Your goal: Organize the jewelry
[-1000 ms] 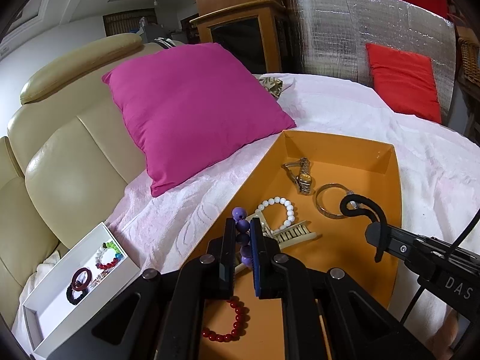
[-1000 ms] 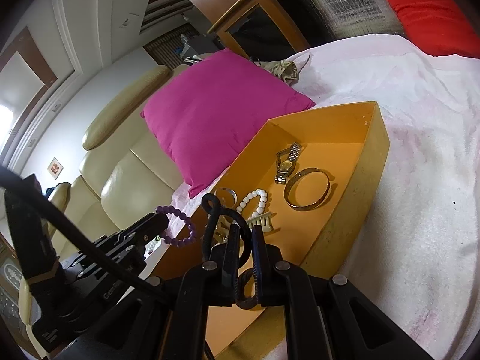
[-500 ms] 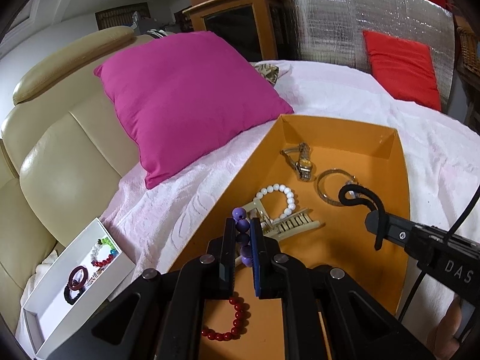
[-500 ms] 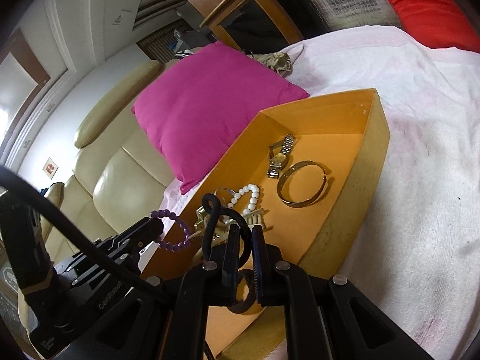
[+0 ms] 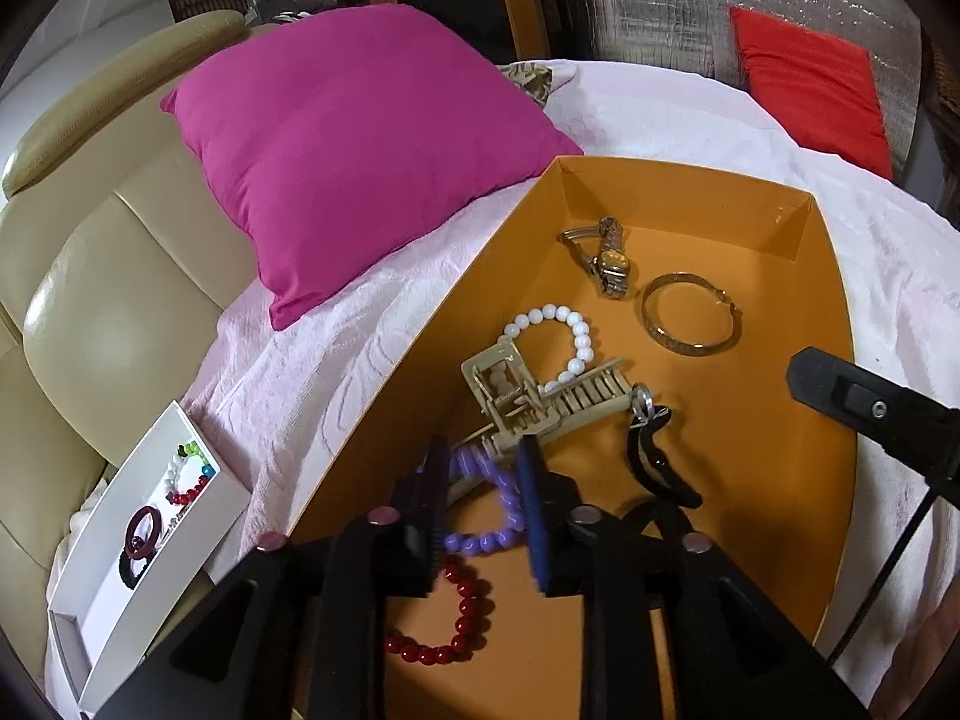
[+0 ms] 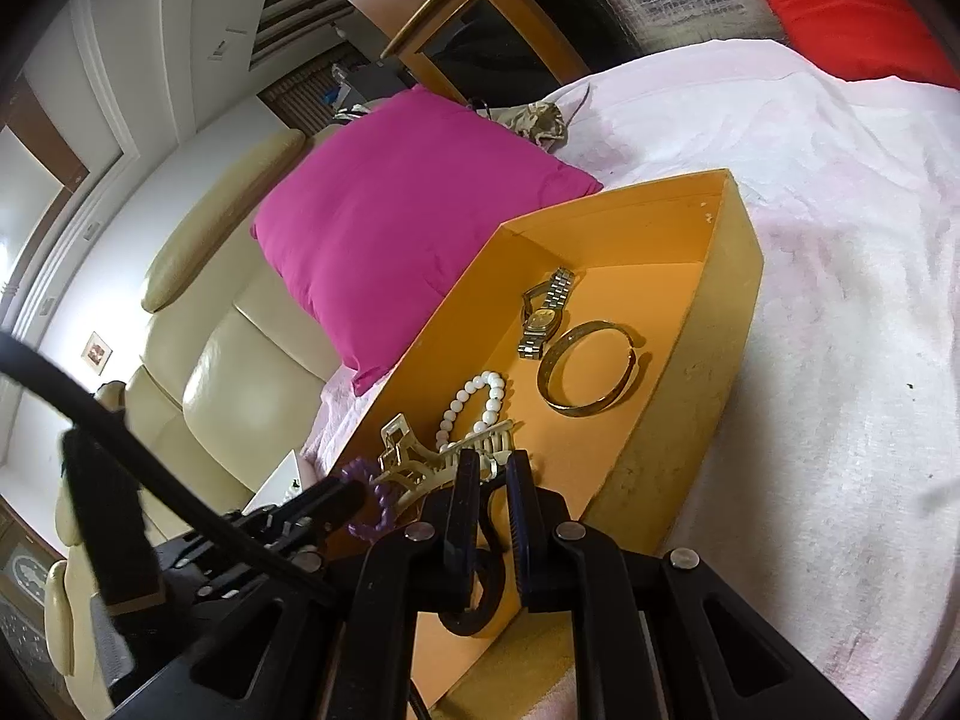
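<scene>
Beads of the purple bracelet (image 5: 486,510) lie slack between the left tool's (image 5: 480,480) spread fingers, light, floppy, best pinched across the strand; right tool (image 6: 493,480) slightly apart.

In the tray (image 5: 831,276) we see a watch (image 5: 606,258) farthest back, a bangle (image 5: 690,315) to its right, and a pearl bracelet (image 5: 564,336) nearer, partly under a hair clip (image 5: 540,399). A bead bracelet (image 5: 444,618) lies nearest us. Left of the tray sits a box (image 5: 108,594) holding bracelets (image 5: 189,474); a cushion (image 5: 354,144) lies behind.
</scene>
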Demonstrator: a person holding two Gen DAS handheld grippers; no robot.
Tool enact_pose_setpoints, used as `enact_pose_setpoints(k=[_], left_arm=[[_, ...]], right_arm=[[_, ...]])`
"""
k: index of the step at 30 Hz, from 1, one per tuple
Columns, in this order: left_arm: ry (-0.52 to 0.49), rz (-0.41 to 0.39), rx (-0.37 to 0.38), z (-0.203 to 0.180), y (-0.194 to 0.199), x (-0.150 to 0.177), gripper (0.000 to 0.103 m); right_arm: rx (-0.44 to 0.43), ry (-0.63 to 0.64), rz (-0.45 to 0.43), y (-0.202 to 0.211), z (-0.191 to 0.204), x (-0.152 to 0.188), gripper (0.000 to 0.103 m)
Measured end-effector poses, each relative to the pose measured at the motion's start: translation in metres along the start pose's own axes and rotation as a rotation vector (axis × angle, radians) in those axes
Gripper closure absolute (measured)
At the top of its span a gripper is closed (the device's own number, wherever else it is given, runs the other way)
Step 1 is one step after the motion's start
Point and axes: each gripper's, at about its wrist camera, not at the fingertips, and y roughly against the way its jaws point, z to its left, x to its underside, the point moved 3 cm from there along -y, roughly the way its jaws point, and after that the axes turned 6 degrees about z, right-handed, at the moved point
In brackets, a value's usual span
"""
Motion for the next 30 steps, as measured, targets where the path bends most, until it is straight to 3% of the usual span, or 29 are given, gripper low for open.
enact_pose_setpoints(k=[4,9,21,30], left_arm=[[-0.009,-0.065,-0.036,-0.005,0.013,-0.004,0.059],[-0.005,-0.161,-0.005,-0.019,0.036,-0.012,0.045],[-0.088,-0.245,0.114,-0.094,0.073,-0.018,0.030],[-0.185,-0.264,0.162,-0.160,0.092,-0.010,0.030]], right_arm=[[0.003,0.000,-0.019,0.011,-0.002,-0.002,0.091],[0.035,0.006,-0.053,0.032,-0.008,-0.005,0.091],[0.167,-0.028,-0.112,0.104,-0.051,-0.002,0.089],[0.305,-0.087,-0.135,0.168,-0.099,0.011,0.086]])
